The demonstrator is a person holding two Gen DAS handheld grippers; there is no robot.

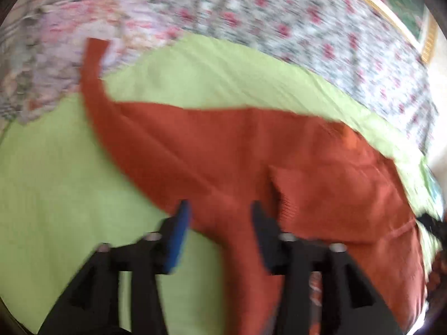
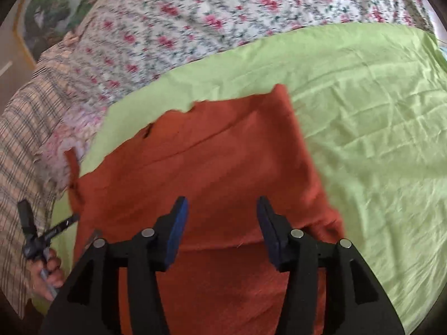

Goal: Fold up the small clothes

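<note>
A rust-orange garment [image 1: 251, 150] lies spread on a light green cloth [image 1: 56, 181], one narrow strip of it reaching up to the far left. My left gripper [image 1: 220, 212] is open and empty, hovering over the garment's near edge. In the right wrist view the same garment [image 2: 209, 167] lies flat with a seam across it. My right gripper [image 2: 222, 209] is open and empty above the garment's middle. The left gripper's body shows at the right wrist view's lower left, held in a hand [image 2: 51, 270].
The green cloth [image 2: 377, 125] covers a bed with a floral sheet [image 2: 209, 22]. A plaid cloth [image 2: 25, 139] and a pale pink floral cloth [image 1: 56, 64] lie at the left. The bed's edge and a framed picture [image 1: 405, 8] show at the far right of the left wrist view.
</note>
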